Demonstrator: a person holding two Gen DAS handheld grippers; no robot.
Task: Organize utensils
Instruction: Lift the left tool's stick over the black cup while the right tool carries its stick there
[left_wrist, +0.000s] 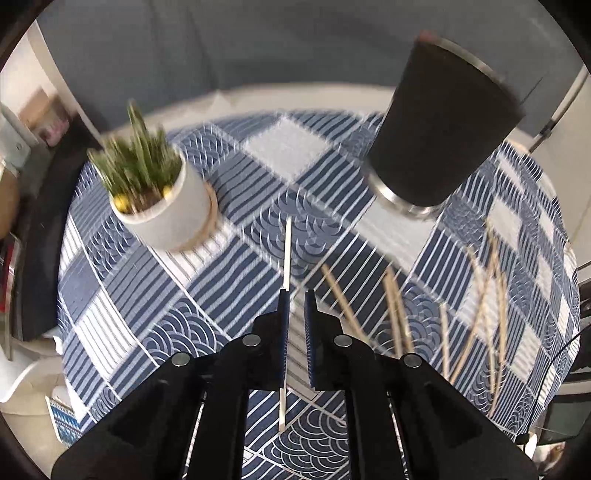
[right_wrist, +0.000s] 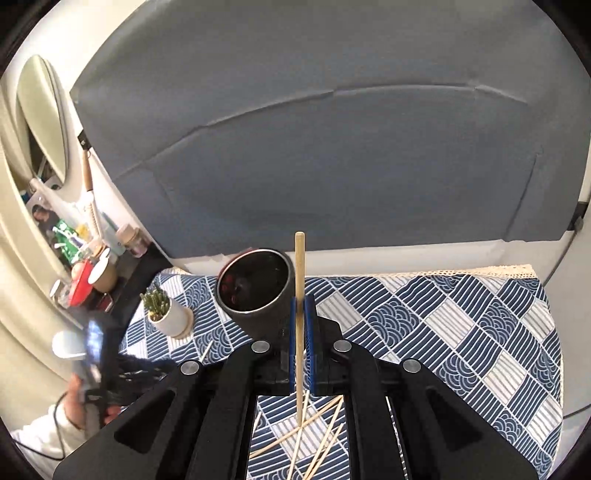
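My left gripper (left_wrist: 295, 299) is nearly shut with a pale chopstick (left_wrist: 286, 254) against its left finger, above the tablecloth; the grip is unclear. A black cup (left_wrist: 439, 125) with steel rims stands at the upper right. Loose wooden chopsticks (left_wrist: 476, 317) lie scattered to the right. My right gripper (right_wrist: 303, 306) is shut on a wooden chopstick (right_wrist: 299, 266), held upright just right of the black cup (right_wrist: 255, 291), whose mouth faces me. More chopsticks (right_wrist: 314, 435) lie below it.
A small plant in a white pot (left_wrist: 166, 206) stands left of the cup, also in the right wrist view (right_wrist: 166, 314). The blue patterned tablecloth (right_wrist: 461, 325) covers the table. A grey panel (right_wrist: 332, 147) stands behind. A cluttered shelf (right_wrist: 85, 266) is at left.
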